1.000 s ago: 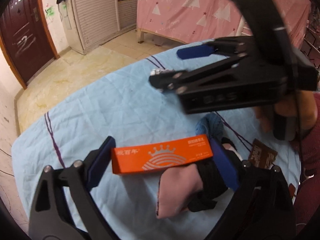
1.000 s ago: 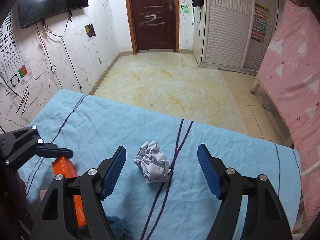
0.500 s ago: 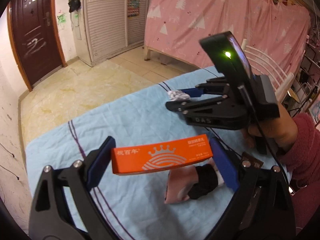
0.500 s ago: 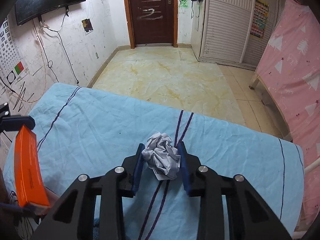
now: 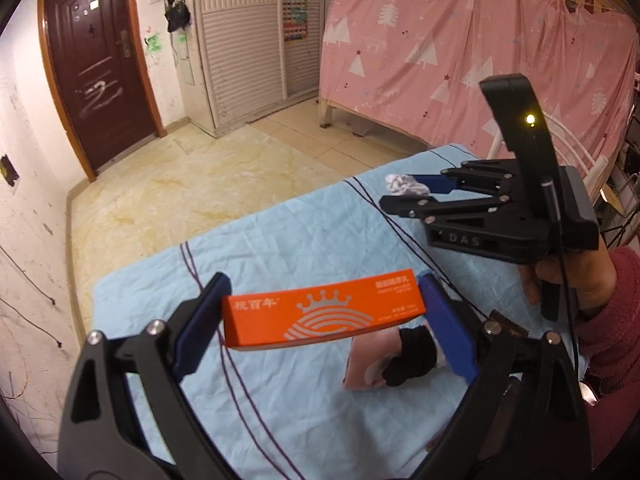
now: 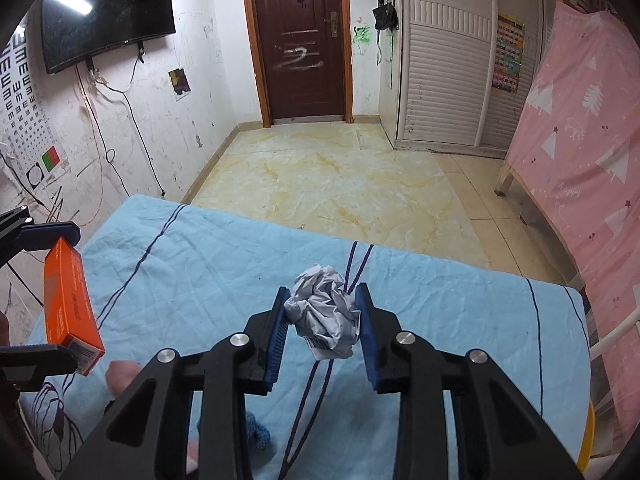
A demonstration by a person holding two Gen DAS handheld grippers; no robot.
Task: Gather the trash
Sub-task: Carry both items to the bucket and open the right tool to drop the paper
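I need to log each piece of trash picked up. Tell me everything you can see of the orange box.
The orange box is a long, slim carton, apparently cardboard, with white Chinese lettering and a white crown-over-arcs logo on its broad face; small print sits on one end. It looks intact and closed. The left gripper clamps it end to end between blue pads, holding it lifted above the light blue sheet, touching nothing else. From the right wrist view it appears at the left edge.
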